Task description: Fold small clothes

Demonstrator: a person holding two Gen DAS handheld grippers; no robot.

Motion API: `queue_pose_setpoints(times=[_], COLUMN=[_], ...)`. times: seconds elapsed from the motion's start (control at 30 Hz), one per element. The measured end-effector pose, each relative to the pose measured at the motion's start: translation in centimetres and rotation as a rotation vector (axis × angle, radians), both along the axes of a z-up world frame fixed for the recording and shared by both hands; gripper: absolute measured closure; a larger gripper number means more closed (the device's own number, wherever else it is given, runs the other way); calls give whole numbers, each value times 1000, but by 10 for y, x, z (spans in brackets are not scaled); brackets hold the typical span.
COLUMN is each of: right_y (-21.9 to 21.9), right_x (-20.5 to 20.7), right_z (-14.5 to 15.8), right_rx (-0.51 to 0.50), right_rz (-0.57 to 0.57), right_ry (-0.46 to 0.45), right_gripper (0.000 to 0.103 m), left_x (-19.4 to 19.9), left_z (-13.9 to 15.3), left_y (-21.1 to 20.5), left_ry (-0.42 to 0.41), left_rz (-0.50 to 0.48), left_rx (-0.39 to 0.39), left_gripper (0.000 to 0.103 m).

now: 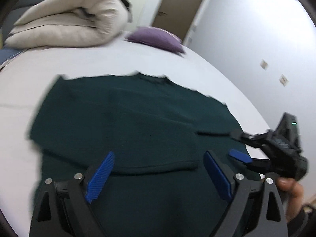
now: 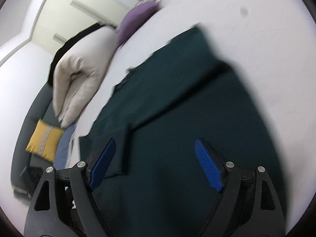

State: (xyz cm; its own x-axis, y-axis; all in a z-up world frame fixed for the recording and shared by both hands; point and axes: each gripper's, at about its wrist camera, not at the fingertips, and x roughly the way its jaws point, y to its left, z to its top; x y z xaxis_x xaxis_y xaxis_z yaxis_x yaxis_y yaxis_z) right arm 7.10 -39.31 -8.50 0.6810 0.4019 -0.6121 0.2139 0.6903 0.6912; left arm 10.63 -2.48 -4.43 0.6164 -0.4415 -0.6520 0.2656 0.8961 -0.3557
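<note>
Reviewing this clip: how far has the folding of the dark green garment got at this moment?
Early stage. The dark green shirt lies on the white bed, with one sleeve apparently folded across the body. Both the left gripper and right gripper hover open above it, gripping nothing. The remaining folds look undone.
</note>
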Motion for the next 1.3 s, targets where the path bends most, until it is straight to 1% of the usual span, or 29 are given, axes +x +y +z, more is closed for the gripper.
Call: queue_pose_setpoints(times=[0.03, 0.1, 0.17, 0.2, 0.23, 0.27, 0.3, 0.37, 0.4, 0.47, 0.53, 0.63, 0.7, 0.77, 0.8, 0.83, 0.87, 0.93, 0.97, 1.0, 1.07, 1.1, 1.13, 1.2, 1.23, 1.27, 1.3], right_y=[14, 40, 62, 77, 86, 95, 110, 122, 123, 126, 132, 142, 141, 131, 114, 99, 85, 62, 52, 38, 23, 19, 15, 7, 3, 1, 0], right_x=[14, 38, 55, 68, 74, 79, 86, 91, 92, 88, 85, 78, 78, 85, 91, 98, 103, 119, 125, 137, 145, 145, 142, 136, 139, 142, 136], right_z=[-1, -6, -10, -15, -17, -16, -14, -12, -9, 11, 36, 83, 105, 113, 113, 109, 101, 77, 62, 37, 1, -9, -16, -22, -24, -23, -25], right_rx=[-5, -31, -53, -96, -137, -184, -263, -352, -380, -419, -486, -585, -635, -637, -630, -613, -592, -556, -544, -528, -482, -466, -452, -409, -385, -381, -393], right_rz=[45, 95, 146, 178, 186, 194, 232, 263, 266, 288, 301, 344, 363, 350, 325, 304, 288, 280, 269, 258, 258, 255, 252, 233, 226, 226, 233], right_ry=[7, 44, 71, 96, 108, 112, 113, 133, 134, 91, 28, -118, -200, -234, -241, -242, -225, -159, -118, -49, 40, 52, 49, 24, 23, 24, 20], right_gripper=[21, 21, 21, 23, 25, 37, 60, 81, 97, 97, 97, 97, 97, 97, 97, 97, 97, 97, 97, 96, 96, 96, 95, 94, 94, 94, 94], left_x=[2, 7, 13, 19, 21, 25, 29, 32, 36, 41, 46, 52, 62, 72, 81, 88, 101, 117, 127, 140, 156, 164, 168, 178, 182, 187, 189], left_z=[2, 3, 0, -2, -3, -4, -4, -5, -5, -8, -9, -8, -10, -12, -13, -16, -21, -30, -37, -43, -50, -54, -55, -57, -59, -61, -62], left_y=[17, 58, 85, 98, 108, 117, 123, 131, 134, 138, 136, 136, 136, 136, 135, 133, 129, 125, 122, 118, 115, 114, 114, 110, 107, 105, 103], left_ry=[1, 10, 21, 29, 33, 33, 32, 29, 25, 25, 25, 20, 26, 23, 23, 29, 46, 74, 100, 132, 177, 200, 200, 192, 197, 195, 184], left_rz=[30, 109, 171, 201, 224, 250, 264, 285, 296, 304, 308, 321, 335, 351, 358, 359, 358, 354, 343, 331, 325, 328, 331, 333, 329, 329, 331], left_rx=[-19, -53, -56, -59, -64, -75, -81, -87, -87, -93, -97, -97, -90, -80, -60, -39, 1, 36, 58, 80, 103, 110, 113, 161, 186, 210, 239], left_gripper=[10, 10, 12, 13, 14, 14, 14, 14, 14, 14, 14, 14, 14, 14, 14, 14, 15, 18, 22, 24, 26, 26, 26, 27, 31, 36, 39])
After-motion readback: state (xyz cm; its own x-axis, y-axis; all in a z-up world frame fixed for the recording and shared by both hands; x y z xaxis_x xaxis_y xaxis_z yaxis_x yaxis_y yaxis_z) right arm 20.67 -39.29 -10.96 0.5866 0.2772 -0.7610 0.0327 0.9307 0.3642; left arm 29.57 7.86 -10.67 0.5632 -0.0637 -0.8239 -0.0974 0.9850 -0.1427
